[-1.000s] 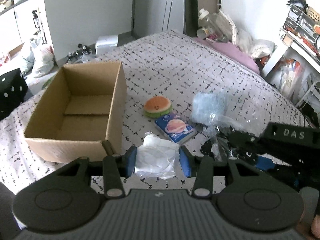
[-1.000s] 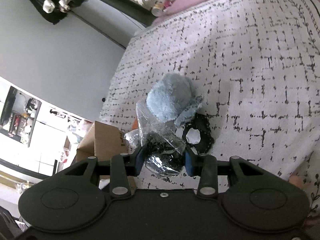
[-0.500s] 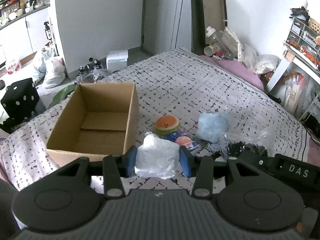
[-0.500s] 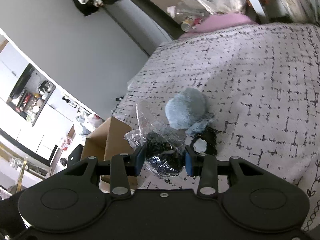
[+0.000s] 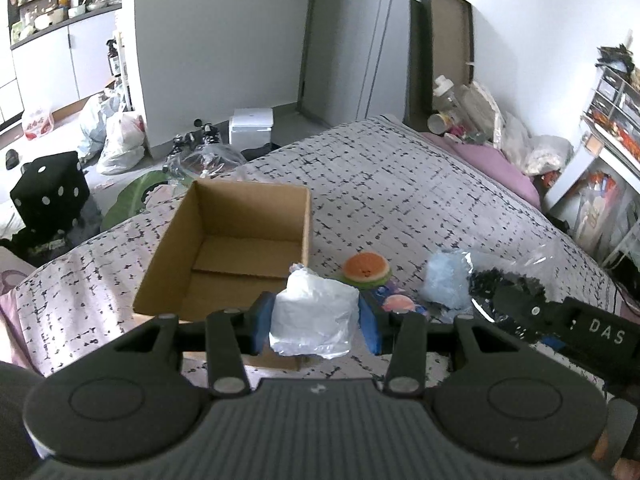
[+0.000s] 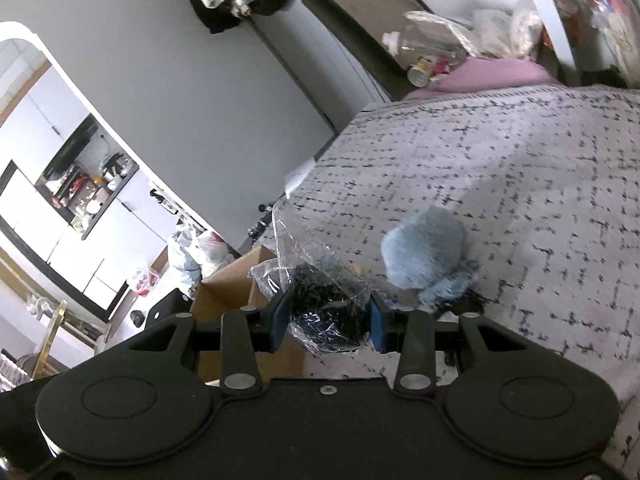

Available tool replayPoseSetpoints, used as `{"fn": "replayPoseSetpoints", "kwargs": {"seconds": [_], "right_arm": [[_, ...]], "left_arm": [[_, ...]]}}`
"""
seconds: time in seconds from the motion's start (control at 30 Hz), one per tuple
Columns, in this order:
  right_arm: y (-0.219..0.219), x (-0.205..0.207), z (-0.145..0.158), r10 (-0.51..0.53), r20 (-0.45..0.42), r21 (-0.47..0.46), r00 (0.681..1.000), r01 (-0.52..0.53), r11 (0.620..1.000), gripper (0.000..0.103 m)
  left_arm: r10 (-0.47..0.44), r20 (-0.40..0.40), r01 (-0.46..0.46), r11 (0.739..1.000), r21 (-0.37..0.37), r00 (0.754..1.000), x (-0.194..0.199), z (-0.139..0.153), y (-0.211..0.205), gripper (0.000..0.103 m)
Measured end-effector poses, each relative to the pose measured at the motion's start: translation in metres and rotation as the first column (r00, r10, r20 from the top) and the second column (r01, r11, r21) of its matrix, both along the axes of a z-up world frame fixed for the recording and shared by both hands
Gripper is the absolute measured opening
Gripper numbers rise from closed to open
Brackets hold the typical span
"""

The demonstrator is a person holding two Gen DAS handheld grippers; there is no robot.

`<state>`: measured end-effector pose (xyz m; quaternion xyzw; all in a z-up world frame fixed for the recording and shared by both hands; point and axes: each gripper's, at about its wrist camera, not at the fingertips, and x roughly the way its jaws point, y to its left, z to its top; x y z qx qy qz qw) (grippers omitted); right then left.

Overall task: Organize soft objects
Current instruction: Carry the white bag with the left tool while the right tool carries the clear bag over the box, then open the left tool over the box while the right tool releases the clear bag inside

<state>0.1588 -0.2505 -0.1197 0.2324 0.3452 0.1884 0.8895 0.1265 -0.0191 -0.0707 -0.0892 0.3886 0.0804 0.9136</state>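
Note:
My left gripper (image 5: 314,322) is shut on a white plastic-wrapped soft packet (image 5: 314,318), held above the bed by the near right corner of an open cardboard box (image 5: 236,248). My right gripper (image 6: 328,322) is shut on a clear plastic bag of black stuff (image 6: 328,312), lifted off the bed; the bag (image 5: 500,280) and the gripper body also show in the left wrist view. On the bed lie a burger-shaped plush (image 5: 366,270), a blue tissue pack (image 5: 396,304) and a fluffy light-blue plush (image 5: 446,280), also in the right wrist view (image 6: 428,256).
The bed has a white cover with black marks (image 5: 400,188). A black item (image 6: 460,304) lies by the blue plush. A pink pillow (image 5: 496,164) and clutter sit at the bed's far end. Bags (image 5: 116,140) and a black dotted cube (image 5: 50,192) stand on the floor left.
Both grippers have risen with their loads. The left one has moved back and up with the white packet. The right one has lifted the bag clear of the bed.

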Motion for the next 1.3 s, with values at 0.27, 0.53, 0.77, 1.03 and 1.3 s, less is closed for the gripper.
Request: {"fn": "replayPoseSetpoints", "kwargs": {"seconds": [0.27, 0.53, 0.77, 1.03, 1.3], "right_arm": [[0.023, 0.008, 0.006, 0.026, 0.036, 0.019, 0.999, -0.026, 0.999, 0.039], [0.055, 0.013, 0.006, 0.070, 0.060, 0.015, 0.996, -0.071, 0.997, 0.039], [0.080, 0.022, -0.002, 0.093, 0.043, -0.005, 0.995, -0.093, 0.996, 0.039], [0.103, 0.029, -0.008, 0.117, 0.042, -0.017, 0.992, -0.116, 0.993, 0.039], [0.127, 0.039, -0.017, 0.154, 0.017, -0.027, 0.988, -0.153, 0.988, 0.039]], "left_arm": [[0.032, 0.012, -0.032, 0.999, -0.020, 0.999, 0.001, 0.002, 0.031, 0.045], [0.070, 0.016, -0.069, 0.996, -0.047, 0.997, 0.006, -0.001, 0.063, 0.045], [0.089, 0.000, -0.089, 0.993, -0.075, 0.996, 0.018, -0.010, 0.090, 0.045], [0.095, -0.024, -0.097, 0.990, -0.104, 0.995, 0.035, -0.025, 0.112, 0.045], [0.100, -0.059, -0.107, 0.988, -0.116, 0.993, 0.046, -0.043, 0.127, 0.048]]}}
